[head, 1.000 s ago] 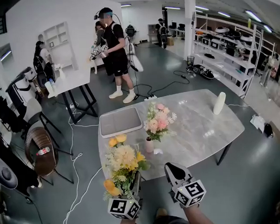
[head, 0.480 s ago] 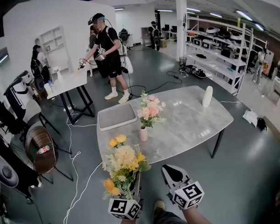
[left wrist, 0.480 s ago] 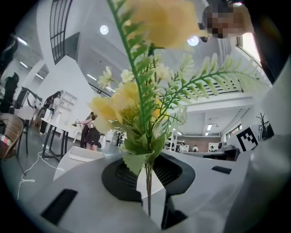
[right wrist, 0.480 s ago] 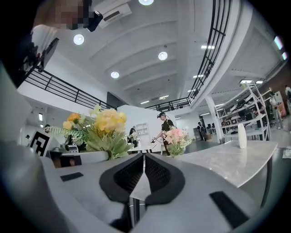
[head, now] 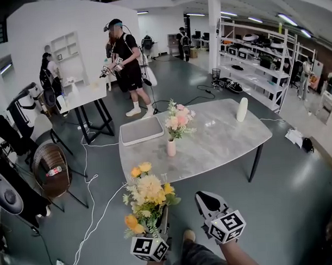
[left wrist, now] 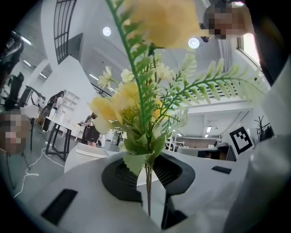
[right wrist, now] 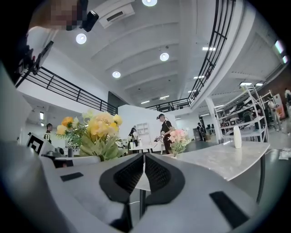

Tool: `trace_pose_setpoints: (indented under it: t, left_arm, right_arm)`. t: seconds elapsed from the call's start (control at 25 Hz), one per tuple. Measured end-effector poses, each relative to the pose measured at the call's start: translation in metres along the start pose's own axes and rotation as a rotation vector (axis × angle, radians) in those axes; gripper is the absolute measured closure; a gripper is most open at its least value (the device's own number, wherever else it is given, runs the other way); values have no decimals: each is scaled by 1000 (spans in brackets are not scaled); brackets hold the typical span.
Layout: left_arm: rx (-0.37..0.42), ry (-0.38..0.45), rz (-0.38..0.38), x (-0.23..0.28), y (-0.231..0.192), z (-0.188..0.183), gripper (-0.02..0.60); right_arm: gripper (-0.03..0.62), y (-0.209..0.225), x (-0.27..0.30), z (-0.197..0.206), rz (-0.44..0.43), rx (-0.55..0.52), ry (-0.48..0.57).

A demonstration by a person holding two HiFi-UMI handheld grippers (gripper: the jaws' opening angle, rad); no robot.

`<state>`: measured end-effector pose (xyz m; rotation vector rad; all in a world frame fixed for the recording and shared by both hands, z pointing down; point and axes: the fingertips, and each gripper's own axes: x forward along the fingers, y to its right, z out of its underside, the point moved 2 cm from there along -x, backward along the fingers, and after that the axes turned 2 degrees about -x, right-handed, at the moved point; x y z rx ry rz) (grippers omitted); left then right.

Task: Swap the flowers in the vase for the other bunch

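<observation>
The left gripper [head: 161, 216] is clamping the stems of the yellow bunch [head: 146, 192], holding it upright. The right gripper [head: 204, 198] is sitting closed on nothing. The vase [head: 171, 148] with the pink bunch [head: 178, 119] is standing upright on the marble table [head: 226, 138], straight ahead and well apart from both, perhaps slightly nearer the left. Its stems are calling for a lift straight up.

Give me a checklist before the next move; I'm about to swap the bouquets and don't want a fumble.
1. Left gripper clamped on the stems of the yellow bunch: ok.
2. Right gripper empty for the pull: ok, though its jaws are shut.
3. Vase upright on the table: ok.
4. Vase emptied of the pink flowers: not ok.
5. Vase within reach: not ok, the table is well ahead.
</observation>
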<state>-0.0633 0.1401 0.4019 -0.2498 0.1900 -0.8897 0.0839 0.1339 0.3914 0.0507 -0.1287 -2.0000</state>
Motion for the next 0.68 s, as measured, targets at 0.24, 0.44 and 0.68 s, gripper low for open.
trace_pose_setpoints:
  t: [0.24,0.44,0.68]
  left_arm:
    - [-6,5,10,-19,13,-2,503]
    - [-12,11,23,-27,16,-6,503]
    - [-29,8,-1,-36,15,-11,503]
  right_arm:
    - [563,-19,-16,-2,-20,-9,-2]
    - [563,-24,-20,-4,-26,8,3]
    - [563,-37,-22,-4,-59,14,-3]
